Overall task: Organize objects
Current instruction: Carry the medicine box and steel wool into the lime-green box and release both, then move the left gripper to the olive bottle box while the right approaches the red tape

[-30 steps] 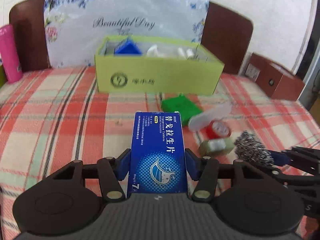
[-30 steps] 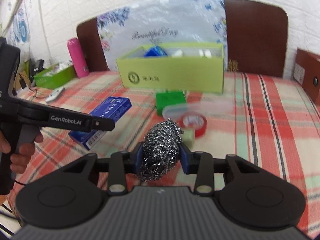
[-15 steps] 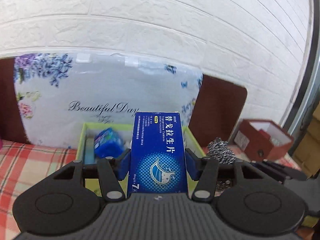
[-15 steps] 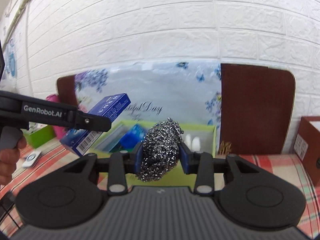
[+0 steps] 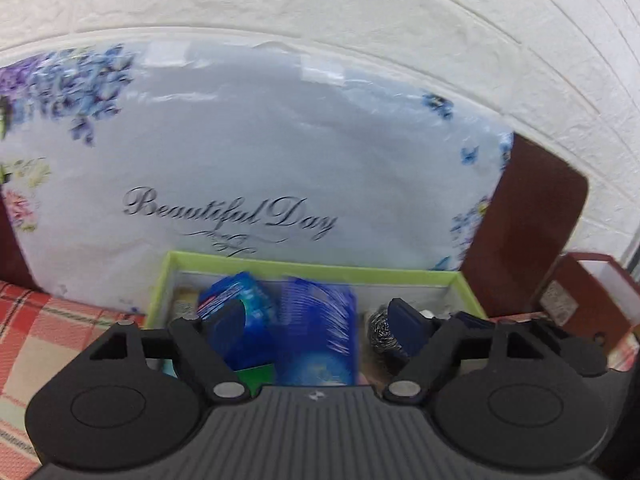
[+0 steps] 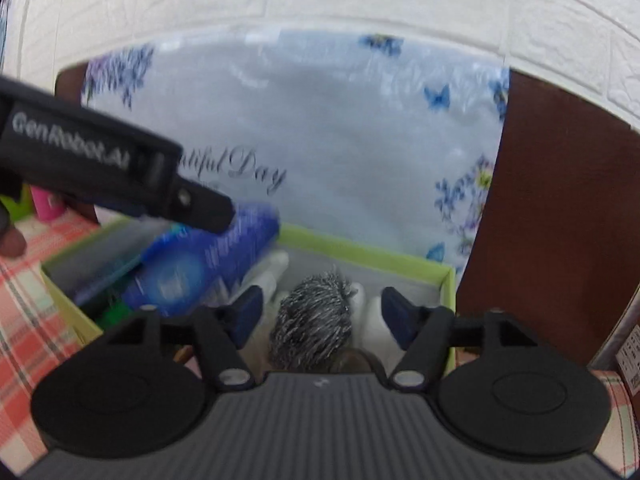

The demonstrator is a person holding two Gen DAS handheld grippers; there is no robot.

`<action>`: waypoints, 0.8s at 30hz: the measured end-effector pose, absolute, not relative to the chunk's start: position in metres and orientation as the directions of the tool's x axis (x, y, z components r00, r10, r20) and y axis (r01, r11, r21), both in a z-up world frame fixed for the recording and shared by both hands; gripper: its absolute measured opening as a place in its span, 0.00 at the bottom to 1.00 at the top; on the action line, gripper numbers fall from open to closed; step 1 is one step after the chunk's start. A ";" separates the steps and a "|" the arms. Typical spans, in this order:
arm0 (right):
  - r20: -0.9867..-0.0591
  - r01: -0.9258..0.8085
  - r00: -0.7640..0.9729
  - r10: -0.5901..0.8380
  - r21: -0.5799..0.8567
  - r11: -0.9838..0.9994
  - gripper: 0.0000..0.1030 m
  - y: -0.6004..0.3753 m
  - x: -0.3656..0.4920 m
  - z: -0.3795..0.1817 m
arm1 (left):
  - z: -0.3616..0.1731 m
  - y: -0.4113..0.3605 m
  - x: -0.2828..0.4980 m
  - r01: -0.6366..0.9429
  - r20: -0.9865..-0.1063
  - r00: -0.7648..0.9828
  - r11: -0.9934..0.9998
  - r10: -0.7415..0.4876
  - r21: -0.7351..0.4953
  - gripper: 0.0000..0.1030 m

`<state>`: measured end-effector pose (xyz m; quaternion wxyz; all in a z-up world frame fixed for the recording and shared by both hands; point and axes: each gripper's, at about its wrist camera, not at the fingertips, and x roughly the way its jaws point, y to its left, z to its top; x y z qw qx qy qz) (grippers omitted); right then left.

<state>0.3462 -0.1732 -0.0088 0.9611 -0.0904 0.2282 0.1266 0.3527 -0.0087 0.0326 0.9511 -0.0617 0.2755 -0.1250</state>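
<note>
Both grippers hover over the open green cardboard box (image 5: 304, 267), whose rim also shows in the right wrist view (image 6: 360, 249). My left gripper (image 5: 316, 320) is open; the blue medicine box (image 5: 320, 332) is blurred between its spread jaws, free of both pads, over the box interior. It also shows in the right wrist view (image 6: 200, 268) under the left gripper's body. My right gripper (image 6: 320, 312) is open; the steel wool scrubber (image 6: 316, 316) sits between its jaws, untouched, inside the box. The scrubber also shows in the left wrist view (image 5: 380, 326).
Inside the box lie a blue packet (image 5: 236, 300), something green (image 5: 252, 376) and white items (image 6: 276, 268). A floral "Beautiful Day" bag (image 5: 240, 168) stands behind the box against a brown headboard (image 6: 560, 216). A brown box (image 5: 588, 300) sits right. A pink bottle (image 6: 46, 204) stands left.
Both grippers moved forward over the green box and opened. The medicine box and the steel wool left the pads and are dropping into the box.
</note>
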 end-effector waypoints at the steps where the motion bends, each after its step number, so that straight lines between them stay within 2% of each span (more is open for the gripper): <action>1: -0.447 -0.283 0.871 0.204 -0.117 0.952 0.76 -0.176 0.341 -0.011 | 0.030 -0.004 0.349 0.213 -0.503 0.818 0.959 -0.278 -0.185 0.79; 2: -0.434 -0.269 0.879 0.197 -0.111 0.957 0.86 -0.180 0.336 -0.012 | 0.027 -0.001 0.346 0.216 -0.501 0.818 0.958 -0.283 -0.190 0.79; 3: -0.425 -0.253 0.886 0.186 -0.105 0.962 0.88 -0.181 0.331 -0.014 | 0.025 0.003 0.342 0.211 -0.501 0.818 0.957 -0.284 -0.199 0.79; 11: -0.409 -0.201 0.901 0.146 -0.093 0.975 1.00 -0.181 0.299 0.000 | 0.038 0.008 0.314 0.180 -0.509 0.817 0.959 -0.269 -0.217 0.79; 19: -0.379 -0.177 0.906 0.187 0.061 0.982 1.00 -0.190 0.227 0.033 | 0.067 0.003 0.240 0.137 -0.507 0.839 0.979 -0.195 -0.150 0.81; 24: -0.378 -0.167 0.906 0.190 0.095 0.981 1.00 -0.196 0.180 0.034 | 0.064 -0.001 0.193 0.141 -0.490 0.851 0.981 -0.189 -0.133 0.84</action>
